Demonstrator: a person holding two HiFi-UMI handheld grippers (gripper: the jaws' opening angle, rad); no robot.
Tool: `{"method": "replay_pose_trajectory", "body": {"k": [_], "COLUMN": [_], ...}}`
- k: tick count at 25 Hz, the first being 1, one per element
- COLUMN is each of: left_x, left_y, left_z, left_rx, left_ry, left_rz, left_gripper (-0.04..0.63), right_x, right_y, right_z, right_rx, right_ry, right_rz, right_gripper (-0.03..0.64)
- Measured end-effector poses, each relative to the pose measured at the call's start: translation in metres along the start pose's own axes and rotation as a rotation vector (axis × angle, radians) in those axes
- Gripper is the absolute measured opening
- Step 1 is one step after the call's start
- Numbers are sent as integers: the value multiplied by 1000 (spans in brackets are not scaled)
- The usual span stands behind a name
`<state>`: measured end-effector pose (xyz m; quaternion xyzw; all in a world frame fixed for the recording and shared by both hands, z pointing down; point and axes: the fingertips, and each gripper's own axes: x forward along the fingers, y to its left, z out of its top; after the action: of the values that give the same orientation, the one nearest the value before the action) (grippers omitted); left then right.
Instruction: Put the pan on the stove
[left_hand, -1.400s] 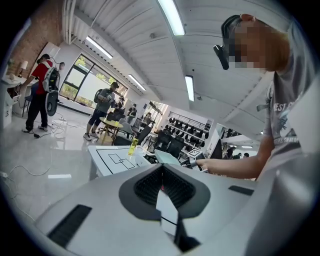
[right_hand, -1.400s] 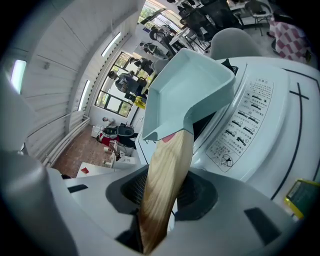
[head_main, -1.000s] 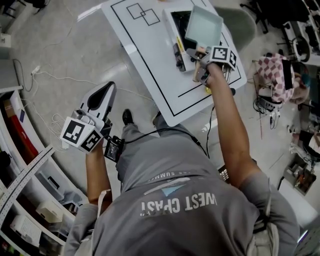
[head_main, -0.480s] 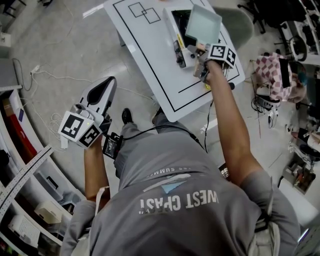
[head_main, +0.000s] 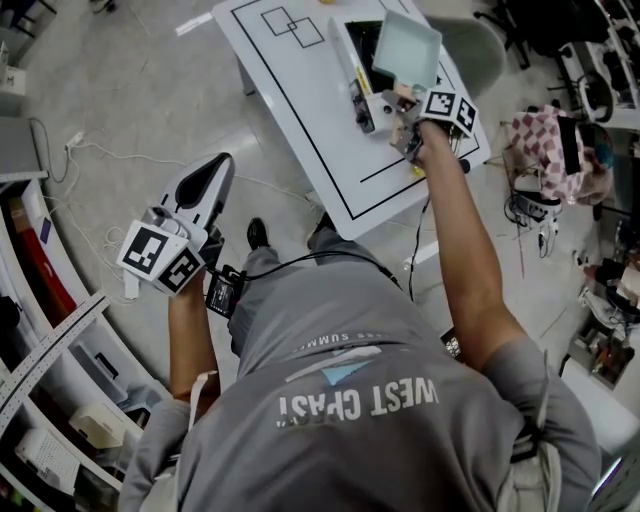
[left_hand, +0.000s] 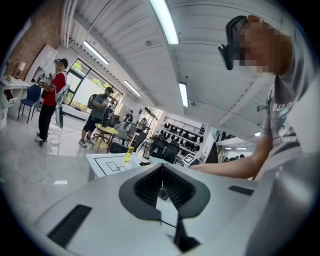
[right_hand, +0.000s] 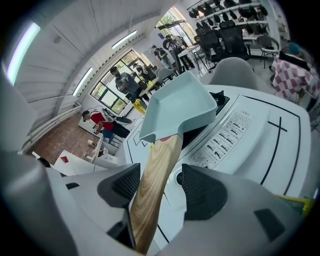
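The pan (head_main: 407, 48) is square and pale teal, with low walls that slope outward and a flat, bare inside. A straight handle (right_hand: 156, 186) of light wood with a visible grain runs from the middle of one wall, and a small red spot shows where the wood meets the body. The pan sits on the dark glass top of the stove (head_main: 361, 47), toward the stove's far side from its white control strip. Its handle reaches out over that strip and past the stove's near edge. The stove stands on the white table (head_main: 300, 115), inside the black lines drawn on it. The right gripper (right_hand: 161, 186) is just off the stove's near edge, pointing down along the handle. Its jaws have just been opening and now stand wide. The handle lies between them, close against one pad (right_hand: 124, 183), with a clear gap to the other, so neither pad presses on it. In the head view the right gripper (head_main: 402, 118) is just beside the stove's control end. The left gripper (head_main: 215, 172) is well away from the stove, off the table and over the floor. In its own view the left gripper (left_hand: 161, 189) has its jaws together with nothing between them.
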<state>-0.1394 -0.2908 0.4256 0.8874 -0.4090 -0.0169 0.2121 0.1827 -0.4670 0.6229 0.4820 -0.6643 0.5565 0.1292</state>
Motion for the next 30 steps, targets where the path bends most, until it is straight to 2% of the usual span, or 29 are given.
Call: {"method": "replay_pose_trajectory", "body": {"k": [8, 13, 20, 24, 27, 30], "left_x": [-16, -27, -40, -41, -45, -46], "left_y": [-3, 7, 20, 25, 23, 25], "left_z": [14, 23, 41, 48, 50, 58], "left_rx": [34, 63, 101, 109, 101, 126], "left_ry": [-14, -15, -37, -50, -34, -30], "left_rz": [9, 22, 38, 36, 21, 1], "left_gripper": [0, 0, -1, 0, 0, -1], "right_x": [-30, -53, -93, -116, -139, -166], "right_y": [3, 9, 51, 87, 119, 159], "right_z": [7, 21, 37, 43, 31, 25], "right_rx": [-15, -69, -108, -211, -289, -401], "right_ry": [-68, -176, -330, -397, -417, -467], "right_rz": [-23, -75, -33, -14, -3, 27], "right_gripper": [275, 275, 259, 247, 235, 188]}}
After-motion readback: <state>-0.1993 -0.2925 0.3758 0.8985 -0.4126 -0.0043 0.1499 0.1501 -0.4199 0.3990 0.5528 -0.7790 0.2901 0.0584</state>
